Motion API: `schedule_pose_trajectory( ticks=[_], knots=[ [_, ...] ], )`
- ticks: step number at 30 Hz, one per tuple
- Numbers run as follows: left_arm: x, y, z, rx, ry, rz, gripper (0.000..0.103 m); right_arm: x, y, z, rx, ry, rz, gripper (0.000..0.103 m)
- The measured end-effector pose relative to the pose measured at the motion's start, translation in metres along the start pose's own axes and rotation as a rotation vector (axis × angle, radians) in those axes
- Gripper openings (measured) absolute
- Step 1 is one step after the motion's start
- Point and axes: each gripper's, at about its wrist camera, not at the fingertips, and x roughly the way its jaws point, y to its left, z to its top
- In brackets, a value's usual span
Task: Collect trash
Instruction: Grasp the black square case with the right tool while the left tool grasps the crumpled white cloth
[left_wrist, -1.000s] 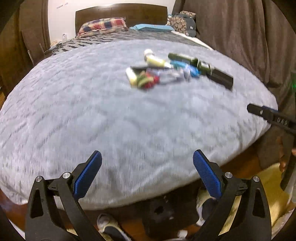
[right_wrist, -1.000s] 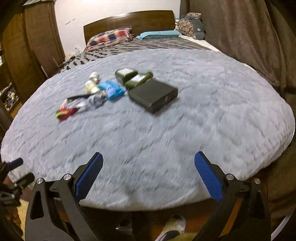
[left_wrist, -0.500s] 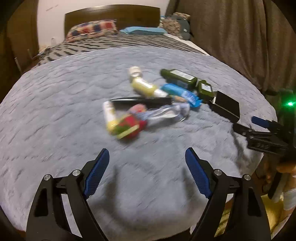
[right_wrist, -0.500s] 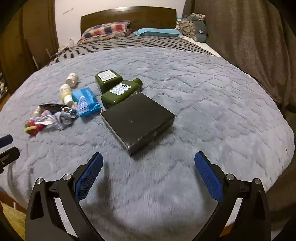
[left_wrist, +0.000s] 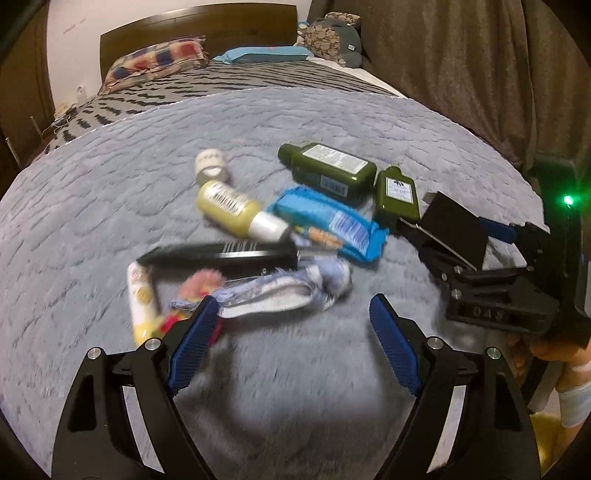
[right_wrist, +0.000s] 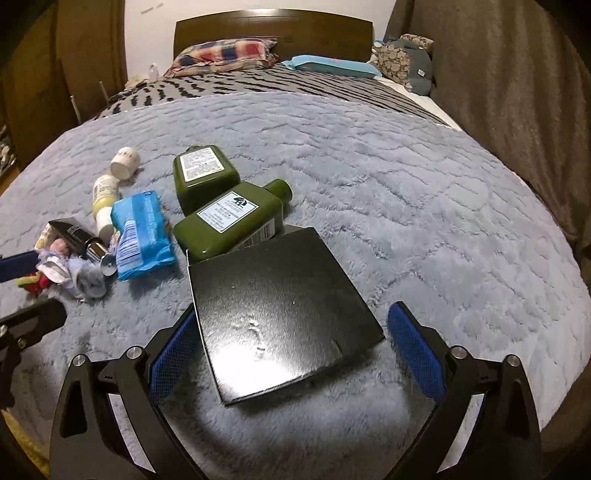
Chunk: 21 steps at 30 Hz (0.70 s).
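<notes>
A: Where do your jaws stand?
B: Your right gripper (right_wrist: 295, 354), jaws closing, straddles the black box (right_wrist: 280, 321) low in frame, pads apart from it. Your left gripper (left_wrist: 291, 347) gapes wide, empty.
A: And the trash?
B: Mid-frame on the bed (left_wrist: 92, 229): crumpled wrapper (left_wrist: 288, 291), blue packet (left_wrist: 325, 221), green bottles (left_wrist: 328, 171) beyond.

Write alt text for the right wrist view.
The right claw, closing with a gap left at its right pad, straddles a flat black box on a grey bedspread. Behind lie two green bottles and a blue packet.
</notes>
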Motion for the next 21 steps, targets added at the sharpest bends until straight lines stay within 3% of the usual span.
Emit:
schedule_pose_trajectory(
  ticks=[1, 5, 7, 9, 13, 21],
  knots=[
    [0.003, -0.001, 0.002, 0.003, 0.004, 0.000, 0.079, 0.000, -0.002, -0.001, 0.007, 0.011, 0.033, 0.084],
    [0.019, -0.005, 0.009, 0.003, 0.028, -0.006, 0.076, -0.005, -0.007, -0.003, 0.020, 0.016, 0.044, 0.083],
    [0.026, -0.005, 0.009, 0.001, 0.040, 0.000, 0.068, -0.009, -0.009, -0.006, 0.029, 0.017, 0.047, 0.083],
    [0.029, -0.005, 0.007, -0.003, 0.052, -0.017, 0.051, -0.012, -0.010, -0.008, 0.037, 0.014, 0.049, 0.083],
    [0.022, -0.003, 0.000, -0.014, 0.036, -0.024, 0.034, -0.022, -0.013, -0.016, 0.061, 0.010, 0.053, 0.082],
    [-0.007, -0.003, -0.030, -0.027, 0.025, -0.028, 0.024, -0.043, 0.003, -0.040, 0.071, 0.010, 0.084, 0.082]
  ],
)
